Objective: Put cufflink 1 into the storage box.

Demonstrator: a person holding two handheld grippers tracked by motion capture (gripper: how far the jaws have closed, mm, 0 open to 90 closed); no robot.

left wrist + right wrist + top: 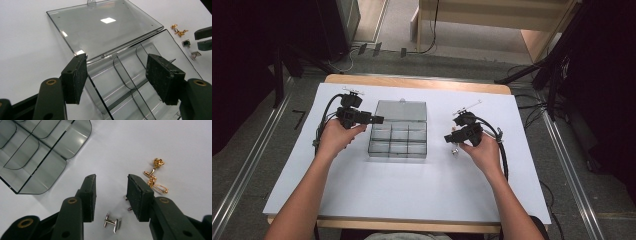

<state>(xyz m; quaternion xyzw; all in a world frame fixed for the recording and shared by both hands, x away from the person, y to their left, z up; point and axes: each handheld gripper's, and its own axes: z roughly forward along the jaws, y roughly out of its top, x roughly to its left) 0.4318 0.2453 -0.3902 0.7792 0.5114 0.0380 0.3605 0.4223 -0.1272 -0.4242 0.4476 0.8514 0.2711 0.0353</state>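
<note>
A clear smoky plastic compartment box (374, 135) lies open on the white table cover, its lid (402, 110) flat behind it. My left gripper (380, 119) is open at the box's left rim; in the left gripper view (117, 75) the box wall (96, 92) runs between the wide jaws, untouched. My right gripper (448, 137) is open, right of the box. Its jaws (112, 195) hang over a silver cufflink (113, 222), and another silver piece (128, 205) peeks from behind the right jaw. Two gold cufflinks (156, 176) lie just beyond that jaw.
The box compartments (37, 147) look empty where I can see them. The left gripper view takes in the gold cufflinks (178, 31), two silver ones (186, 43) and the other gripper's jaw tips (203, 37). The white table cover (412, 190) is bare at the front.
</note>
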